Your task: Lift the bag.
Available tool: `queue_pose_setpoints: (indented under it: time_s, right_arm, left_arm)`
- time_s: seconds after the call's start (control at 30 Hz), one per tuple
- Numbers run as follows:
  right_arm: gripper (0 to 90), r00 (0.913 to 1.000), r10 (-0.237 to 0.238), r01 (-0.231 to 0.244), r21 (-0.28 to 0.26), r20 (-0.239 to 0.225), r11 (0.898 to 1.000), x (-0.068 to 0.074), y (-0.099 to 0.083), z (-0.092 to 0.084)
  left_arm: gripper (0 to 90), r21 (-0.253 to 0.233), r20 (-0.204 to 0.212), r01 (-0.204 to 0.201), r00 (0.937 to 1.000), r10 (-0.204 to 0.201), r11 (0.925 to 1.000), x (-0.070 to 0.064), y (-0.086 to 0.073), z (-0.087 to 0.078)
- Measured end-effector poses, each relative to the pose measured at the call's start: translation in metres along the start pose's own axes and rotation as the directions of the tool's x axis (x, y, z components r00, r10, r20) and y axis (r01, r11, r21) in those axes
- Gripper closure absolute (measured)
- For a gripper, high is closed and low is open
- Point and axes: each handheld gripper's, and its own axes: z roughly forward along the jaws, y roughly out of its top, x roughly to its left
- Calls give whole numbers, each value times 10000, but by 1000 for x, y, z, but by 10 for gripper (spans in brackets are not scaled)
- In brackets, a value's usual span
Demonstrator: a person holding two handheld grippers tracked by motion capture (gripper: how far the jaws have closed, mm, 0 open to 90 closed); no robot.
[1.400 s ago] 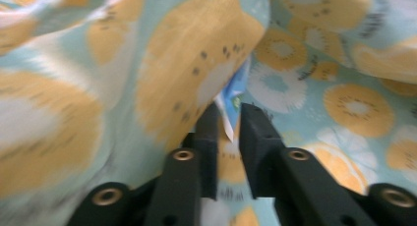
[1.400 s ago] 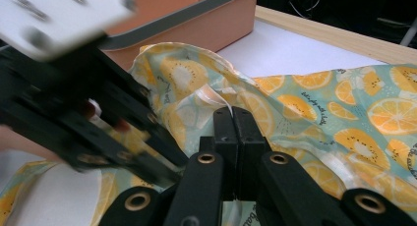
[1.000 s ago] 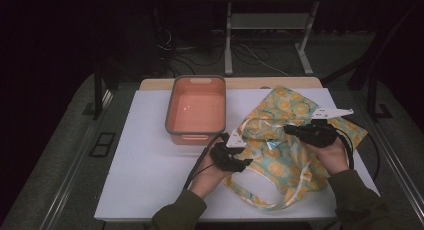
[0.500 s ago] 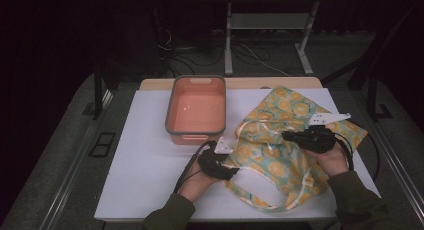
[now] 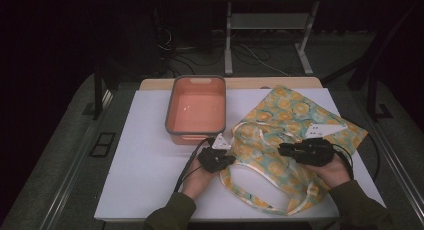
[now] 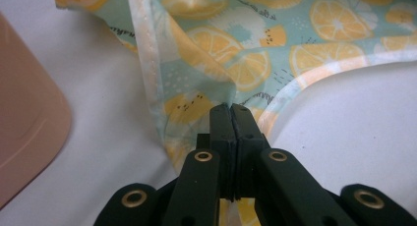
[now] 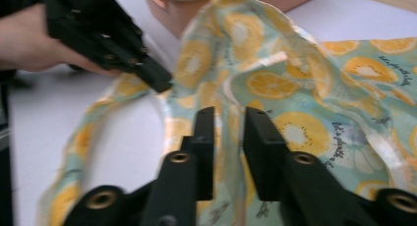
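At table centre, left gripper (image 6: 231,108) clamps bag (image 5: 280,140) rim; right gripper (image 7: 228,113) has just parted, ungripped. Next: regrip opposite rim.

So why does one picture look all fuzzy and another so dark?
The right gripper view is smeared, blurring the lemon-print bag and the left gripper. The high view is dim, black beyond the table. The left gripper view is sharp on the bag, softer on the pink tub.
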Motion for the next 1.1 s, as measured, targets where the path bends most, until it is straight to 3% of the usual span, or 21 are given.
queue_pose_setpoints:
  time_s: [0.13, 0.23, 0.4, 0.47, 0.57, 0.63, 0.73, 0.83, 0.93, 1.07, 1.1]
  right_arm:
    - [633, 9996, -157, 156, -15, -246, 9999, 18, -5, -9]
    - [583, 9980, -420, 451, 647, -478, 9969, 32, -16, -4]
    - [517, 9976, -566, 634, 1940, -407, 9789, 37, -35, 16]
    - [465, 9981, -441, 527, 2211, -435, 9738, 37, -39, 23]
    - [461, 9971, -634, 726, 2680, -429, 9607, 38, -44, 32]
    - [576, 9962, -839, 870, 2825, -230, 9553, 37, -47, 35]
    - [757, 9965, -836, 797, 2712, 29, 9592, 31, -48, 34]
    - [871, 9959, -885, 803, 2639, 192, 9612, 27, -48, 33]
    - [892, 9946, -983, 870, 2512, 325, 9640, 26, -47, 32]
    - [895, 9948, -875, 762, 1890, 527, 9790, 22, -41, 26]
    - [895, 9947, -848, 741, 1680, 574, 9830, 21, -38, 24]
  left_arm:
    - [893, -450, 217, 215, 9996, -206, 9988, -1, 4, -6]
    - [894, -857, 323, 269, 9992, -242, 9960, -3, 9, -12]
    - [894, -1248, 504, 515, 9977, -455, 9908, -3, 11, -17]
    - [894, -1291, 557, 586, 9971, -518, 9899, -2, 10, -18]
    - [894, -1355, 574, 642, 9967, -568, 9887, -1, 10, -19]
    - [894, -1374, 601, 683, 9964, -606, 9882, -1, 10, -19]
    - [894, -1410, 602, 714, 9962, -634, 9874, -1, 10, -19]
    - [894, -1498, 618, 747, 9959, -661, 9859, -1, 11, -19]
    - [894, -1646, 602, 782, 9958, -691, 9833, 0, 12, -21]
    - [895, -1911, 497, 719, 9967, -635, 9789, 1, 16, -30]
    - [895, -2100, 529, 749, 9965, -652, 9748, 0, 18, -34]
